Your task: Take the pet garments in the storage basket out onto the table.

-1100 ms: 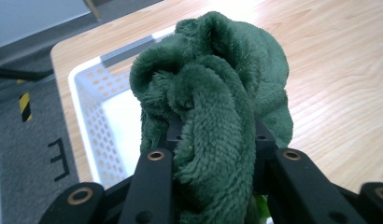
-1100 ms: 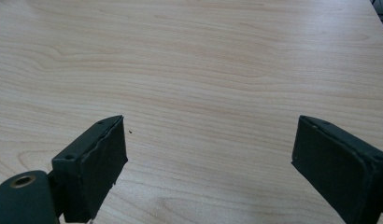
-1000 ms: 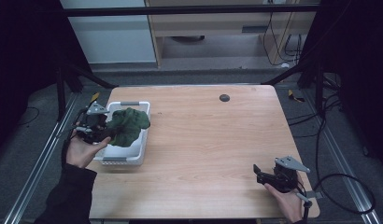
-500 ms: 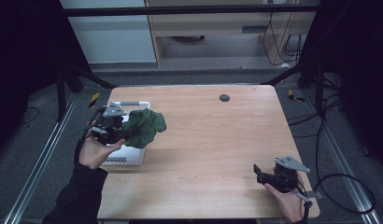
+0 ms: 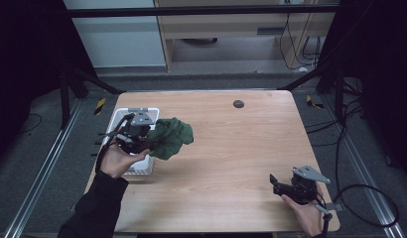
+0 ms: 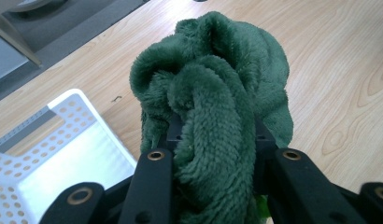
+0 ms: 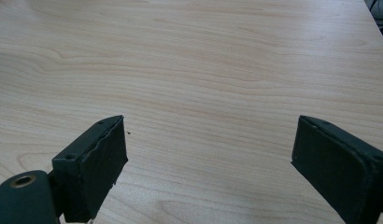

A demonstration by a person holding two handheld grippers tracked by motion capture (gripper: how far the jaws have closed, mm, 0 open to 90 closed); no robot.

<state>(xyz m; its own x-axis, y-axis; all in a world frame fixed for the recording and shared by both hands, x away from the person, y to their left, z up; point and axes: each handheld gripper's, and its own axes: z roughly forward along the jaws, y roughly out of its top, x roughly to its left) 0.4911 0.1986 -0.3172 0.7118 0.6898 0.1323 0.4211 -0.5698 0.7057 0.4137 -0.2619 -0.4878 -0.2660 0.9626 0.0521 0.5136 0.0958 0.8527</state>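
Wood-grain tabletop (image 5: 231, 163) is seen from above, pale and mostly bare, with a small dark round spot (image 5: 238, 103) near its far edge. At the left edge a white perforated basket (image 5: 123, 115) is set, its long side running away from the person. A bunched green cloth (image 5: 169, 138) is held above the basket's right rim and the wood beside it, lifted off the surface. The left gripper (image 5: 142, 139) is clamped on that cloth: in the left gripper view a thick fold of the green plush (image 6: 217, 107) is pinched between the two black jaws, which are brought close together with the fabric filling the gap. The bundle is pushed out ahead of the jaws, toward the middle of the tabletop, its longer axis lying roughly along the gripper's line. The right gripper (image 5: 278, 187) is held low near the front right corner, well apart from the cloth. Its jaws are spread wide, with bare wood (image 7: 203, 93) between them and nothing gripped. No writing or label can be read on anything.
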